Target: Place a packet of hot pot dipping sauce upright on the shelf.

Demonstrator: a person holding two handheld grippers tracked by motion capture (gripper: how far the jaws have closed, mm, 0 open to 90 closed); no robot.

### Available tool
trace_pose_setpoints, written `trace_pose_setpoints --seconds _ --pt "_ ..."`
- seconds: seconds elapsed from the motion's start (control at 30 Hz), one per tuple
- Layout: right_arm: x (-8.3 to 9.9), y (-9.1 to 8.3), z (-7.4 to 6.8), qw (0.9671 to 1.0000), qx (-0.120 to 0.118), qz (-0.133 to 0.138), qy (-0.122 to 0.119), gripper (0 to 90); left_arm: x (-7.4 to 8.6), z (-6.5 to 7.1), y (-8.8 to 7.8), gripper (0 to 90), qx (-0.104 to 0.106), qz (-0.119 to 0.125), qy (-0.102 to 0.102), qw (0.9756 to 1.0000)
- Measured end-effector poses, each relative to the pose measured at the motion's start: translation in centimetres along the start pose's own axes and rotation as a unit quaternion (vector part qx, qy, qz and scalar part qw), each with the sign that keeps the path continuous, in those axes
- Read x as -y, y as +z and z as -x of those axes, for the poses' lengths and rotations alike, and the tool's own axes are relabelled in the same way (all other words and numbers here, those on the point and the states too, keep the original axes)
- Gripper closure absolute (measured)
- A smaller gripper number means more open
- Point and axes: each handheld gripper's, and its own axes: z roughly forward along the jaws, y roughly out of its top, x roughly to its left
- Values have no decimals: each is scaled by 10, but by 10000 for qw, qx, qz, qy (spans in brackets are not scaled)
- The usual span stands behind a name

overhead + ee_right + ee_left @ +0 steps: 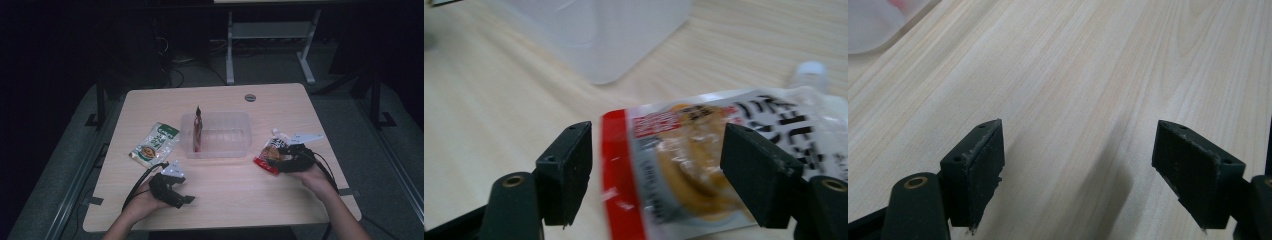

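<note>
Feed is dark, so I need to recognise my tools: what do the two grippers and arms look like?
Both grippers, left and right, are black, each with a grey three-cornered plate and a trailing black cable. The tongs are flat black blocks with brass-ringed pivots. Forearms are bare; no sleeves visible.

On the wooden tabletop [215, 200] a clear tub [220, 135] holds one upright packet [198, 129], a green pouch [155, 142] lies to its left, and the right hand-held gripper [280, 159] rests over a red-edged spouted pouch [270, 150].
</note>
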Motion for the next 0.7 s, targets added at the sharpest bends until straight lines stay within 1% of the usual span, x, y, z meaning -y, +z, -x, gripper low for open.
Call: trace_pose_setpoints --seconds 0.17,0.2,0.23,0.3,0.33,0.43,0.47,0.53,0.6,0.63,0.7 --pt "-3 4 15 9998 199 51 48 354 0 1 0 207 3 6 1 10000" --pt "-3 5 18 9998 177 70 75 374 0 1 0 207 8 8 5 10000" --pt "-4 6 21 9997 188 13 136 377 0 1 0 207 10 9 5 10000" --pt "-6 7 25 9994 328 1 88 422 0 1 0 207 3 9 2 10000" --pt "-7 7 27 9994 331 12 106 437 0 0 0 207 3 11 -5 10000" --pt "-11 9 35 9991 382 135 111 544 1 0 0 207 11 -2 5 10000" --pt "-11 9 38 9991 347 140 198 593 1 0 0 207 8 -13 11 10000" --pt "-12 13 42 9990 417 17 153 660 1 -1 0 209 1 -26 29 10000" --pt "-12 17 45 9986 517 -50 128 751 1 -1 0 212 -6 -33 13 10000" --pt "-12 18 47 9985 520 -66 144 787 1 -1 0 212 -6 -23 7 10000" --pt "-12 22 51 9985 537 -108 58 867 2 -1 0 213 -18 -19 3 10000"
